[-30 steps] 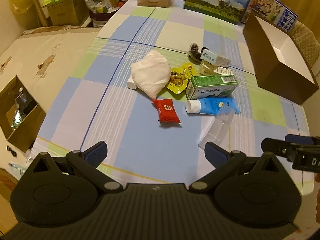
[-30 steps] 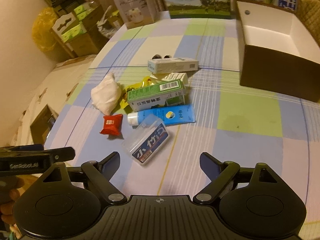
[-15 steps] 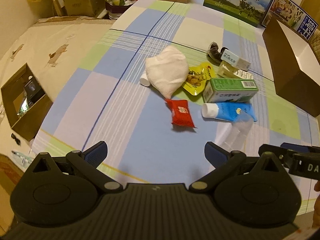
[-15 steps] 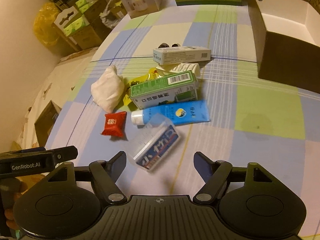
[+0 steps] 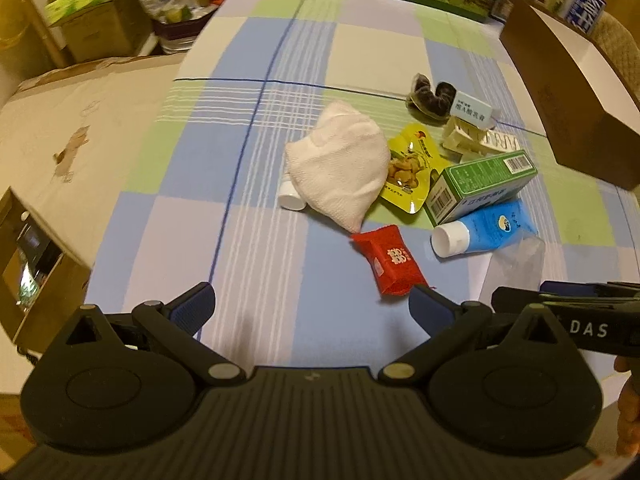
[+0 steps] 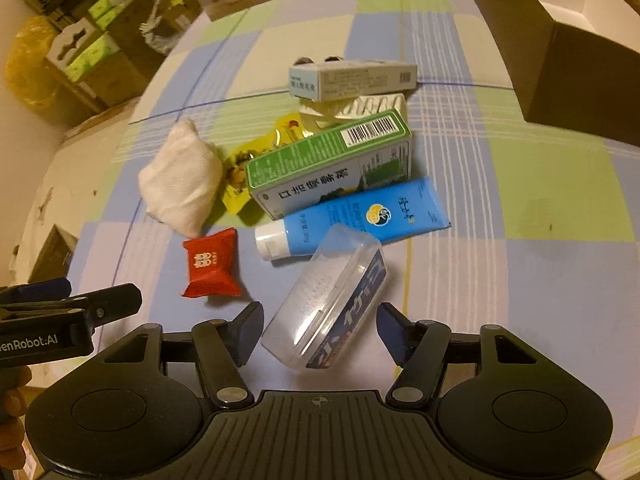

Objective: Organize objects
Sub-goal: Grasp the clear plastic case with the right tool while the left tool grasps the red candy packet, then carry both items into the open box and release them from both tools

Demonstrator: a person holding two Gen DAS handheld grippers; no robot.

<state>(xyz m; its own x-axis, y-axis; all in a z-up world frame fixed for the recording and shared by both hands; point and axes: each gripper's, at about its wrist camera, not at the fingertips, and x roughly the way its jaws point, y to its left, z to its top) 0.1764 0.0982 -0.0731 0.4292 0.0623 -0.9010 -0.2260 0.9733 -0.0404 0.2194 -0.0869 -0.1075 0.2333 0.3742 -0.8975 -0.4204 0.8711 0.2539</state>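
currently the right gripper [image 6: 320,330] has its fingers spread around the near end of the clear plastic case with a blue label [image 6: 332,300], jaws just closing, pads not yet touching. case lies on the checked tabletop [image 6: 520,280], blue tube [image 6: 360,216] at its 12 o'clock, red sachet [image 6: 210,266] at 9. left gripper [image 5: 310,306] fingers spread, empty.

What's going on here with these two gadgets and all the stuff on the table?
A person holds a two-finger gripper in each hand, tidying a pile of small items on a checked tablecloth. The right gripper has just been closing its jaws around a clear plastic case, which lies between them, not yet pinched. The left gripper is open, near a red packet. An open brown box waits at the far right.
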